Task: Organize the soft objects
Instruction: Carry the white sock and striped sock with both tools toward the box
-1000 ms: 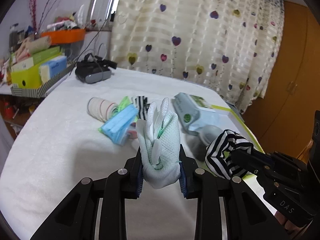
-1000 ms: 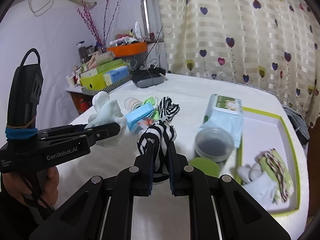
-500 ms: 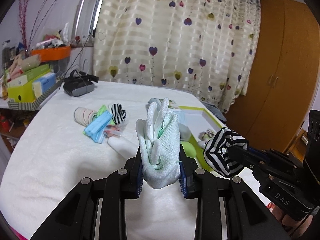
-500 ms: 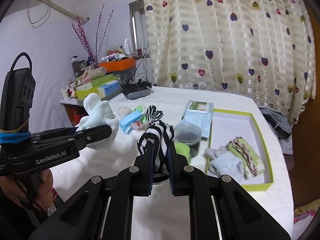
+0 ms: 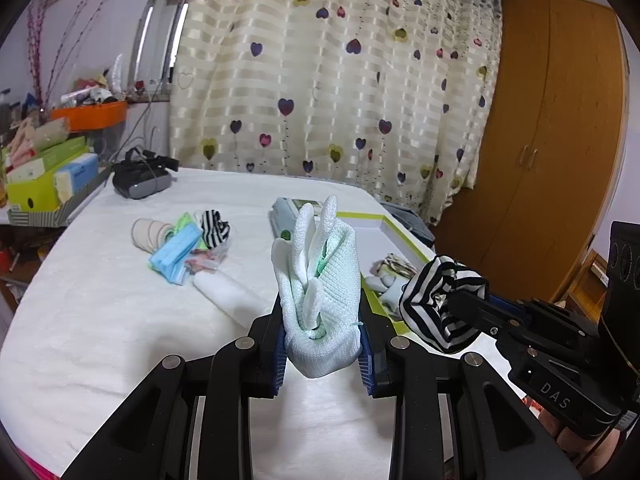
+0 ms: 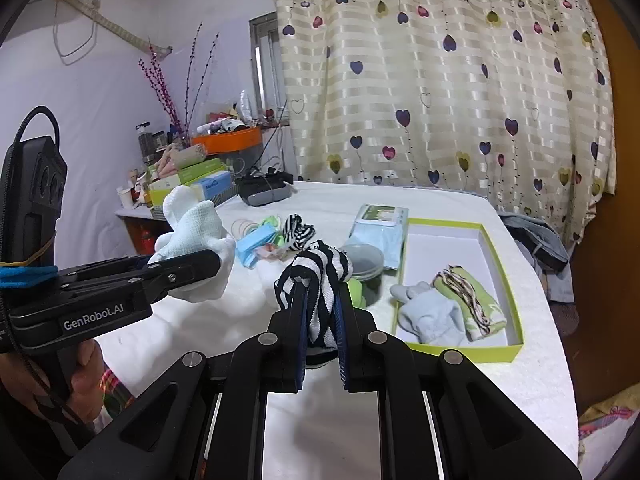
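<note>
Claws (image 5: 323,344) (image 6: 322,344) grip one glove (image 5: 320,292), one striped sock (image 6: 316,280)

We see heart-print curtain (image 5: 340,92) behind white-covered table (image 5: 100,320); wooden wardrobe (image 5: 552,140) at right. We note black headset (image 5: 140,178) at table's far edge, orange tray (image 5: 90,116) above stacked boxes (image 5: 48,176), pink branches (image 6: 168,92).
</note>
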Demonstrator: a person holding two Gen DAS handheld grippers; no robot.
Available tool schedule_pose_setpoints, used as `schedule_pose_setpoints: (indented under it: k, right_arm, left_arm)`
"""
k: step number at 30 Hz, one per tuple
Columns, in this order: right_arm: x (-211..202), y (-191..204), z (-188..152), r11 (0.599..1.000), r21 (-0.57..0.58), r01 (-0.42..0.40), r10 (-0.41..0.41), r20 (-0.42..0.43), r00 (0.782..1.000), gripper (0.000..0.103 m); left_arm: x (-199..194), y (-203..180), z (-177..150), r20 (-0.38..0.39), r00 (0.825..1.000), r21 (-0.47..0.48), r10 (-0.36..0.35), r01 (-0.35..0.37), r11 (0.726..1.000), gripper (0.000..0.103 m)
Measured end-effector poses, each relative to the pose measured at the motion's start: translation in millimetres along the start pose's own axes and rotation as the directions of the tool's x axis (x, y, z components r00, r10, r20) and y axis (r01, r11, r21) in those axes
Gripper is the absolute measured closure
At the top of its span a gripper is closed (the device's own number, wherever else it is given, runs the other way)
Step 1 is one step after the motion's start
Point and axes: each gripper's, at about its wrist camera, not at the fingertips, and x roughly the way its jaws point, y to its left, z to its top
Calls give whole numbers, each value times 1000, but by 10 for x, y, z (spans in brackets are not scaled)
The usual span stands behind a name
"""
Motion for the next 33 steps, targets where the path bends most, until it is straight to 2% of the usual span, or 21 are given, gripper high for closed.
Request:
schedule_pose_setpoints:
  k: [17,33]
  right_arm:
    - [96,-610,-33,996,78,52,-50,-28,998,90]
    - [129,-1045,-66,989,126,82,-76,-48,996,90]
  left_arm:
    - [546,-345,134,-61,996,33,-59,61,998,76]
    - [855,-636,172,-97,991,59,-93,99,993,76]
